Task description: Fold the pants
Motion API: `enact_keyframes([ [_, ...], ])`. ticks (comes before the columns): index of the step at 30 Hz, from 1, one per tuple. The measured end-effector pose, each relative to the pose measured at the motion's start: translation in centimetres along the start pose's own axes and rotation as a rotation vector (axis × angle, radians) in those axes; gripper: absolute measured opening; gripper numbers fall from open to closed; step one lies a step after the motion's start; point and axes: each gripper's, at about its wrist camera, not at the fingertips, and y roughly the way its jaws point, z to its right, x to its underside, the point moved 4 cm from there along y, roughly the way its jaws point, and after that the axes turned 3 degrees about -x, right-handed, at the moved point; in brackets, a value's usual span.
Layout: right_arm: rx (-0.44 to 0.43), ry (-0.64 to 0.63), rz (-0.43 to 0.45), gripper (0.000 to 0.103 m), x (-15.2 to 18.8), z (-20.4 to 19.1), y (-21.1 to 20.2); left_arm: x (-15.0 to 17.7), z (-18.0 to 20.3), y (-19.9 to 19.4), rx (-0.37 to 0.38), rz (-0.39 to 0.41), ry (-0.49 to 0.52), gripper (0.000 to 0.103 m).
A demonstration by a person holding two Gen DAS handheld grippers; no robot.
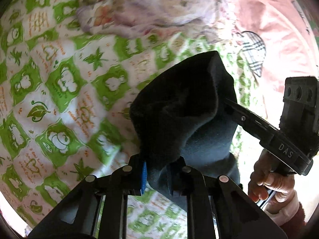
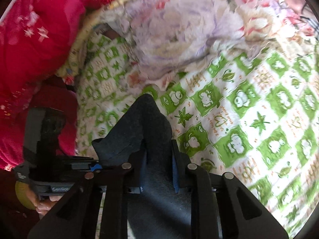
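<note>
The dark navy pants (image 1: 185,107) hang bunched from both grippers above a bed with a green and white patterned sheet (image 1: 59,91). My left gripper (image 1: 157,176) is shut on a fold of the pants, which bulges up and forward from its blue-padded jaws. In the left wrist view my right gripper (image 1: 225,101) reaches in from the right, its fingertips buried in the same cloth. In the right wrist view my right gripper (image 2: 158,174) is shut on the pants (image 2: 147,127). The left gripper's body (image 2: 59,167) shows at lower left there.
A crumpled pale floral blanket (image 1: 151,10) lies at the far side of the sheet (image 2: 249,107). A pink cloth with a plaid heart (image 1: 279,31) lies to the right. Red bedding (image 2: 33,39) is piled at the left of the right wrist view.
</note>
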Motion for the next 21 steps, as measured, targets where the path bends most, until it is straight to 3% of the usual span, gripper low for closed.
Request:
enact_keyframes([
  [7,-0.083,0.072,0.154,0.022,1.7,-0.1,-5.9,0.8,5.0,-3.3,0.060,0.046,0.097,0.012],
  [21,-0.051,0.158,0.404,0.021,9.5,1.7,-18.5,7.3,18.2,-6.4,0.147,0.072,0.462,0.014],
])
